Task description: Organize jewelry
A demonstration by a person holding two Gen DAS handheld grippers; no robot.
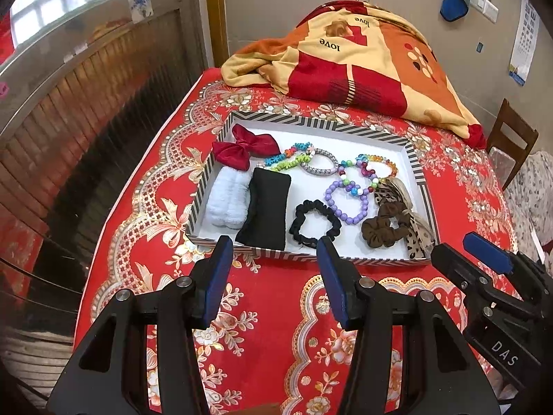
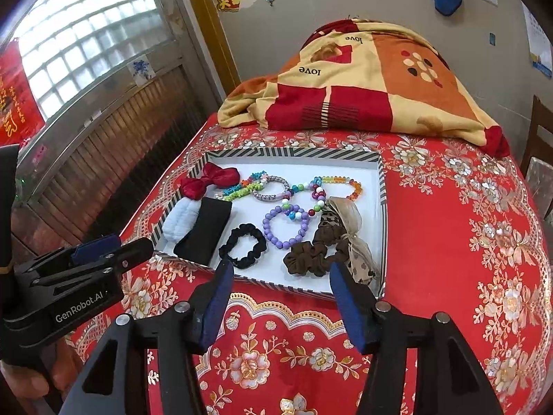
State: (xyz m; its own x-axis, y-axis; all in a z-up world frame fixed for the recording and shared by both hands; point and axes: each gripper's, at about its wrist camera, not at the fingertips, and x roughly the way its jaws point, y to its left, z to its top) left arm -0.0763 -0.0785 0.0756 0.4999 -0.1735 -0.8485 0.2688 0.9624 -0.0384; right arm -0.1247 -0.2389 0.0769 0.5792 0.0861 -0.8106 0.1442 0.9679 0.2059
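Red floral cloth is covering the table (image 1: 276,311), and a folded blanket (image 1: 363,58) printed "love" is lying at its far end against the wall. I am looking down at a shallow striped-rim tray (image 1: 311,117) sitting on the cloth just ahead of both tools. Inside it, a red bow (image 1: 242,148) is resting at the far left corner, with a white fluffy band (image 1: 226,202) and a black headband (image 1: 266,207) lying side by side nearer me. A black scrunchie (image 1: 314,223) is sitting near the front rim, a purple bead bracelet (image 1: 347,200) just beyond it, and a brown scrunchie (image 1: 383,224) to its right, touching a leopard-print ribbon (image 1: 420,238). Multicoloured bead bracelets (image 1: 376,166) and a silver bangle (image 1: 319,162) are lying across the middle.

I am holding the left gripper (image 1: 273,259) at the tray's front rim, fingers spread wide and pinching nothing. The right gripper (image 2: 280,280) is hovering likewise over the front rim, fingers spread and bare.
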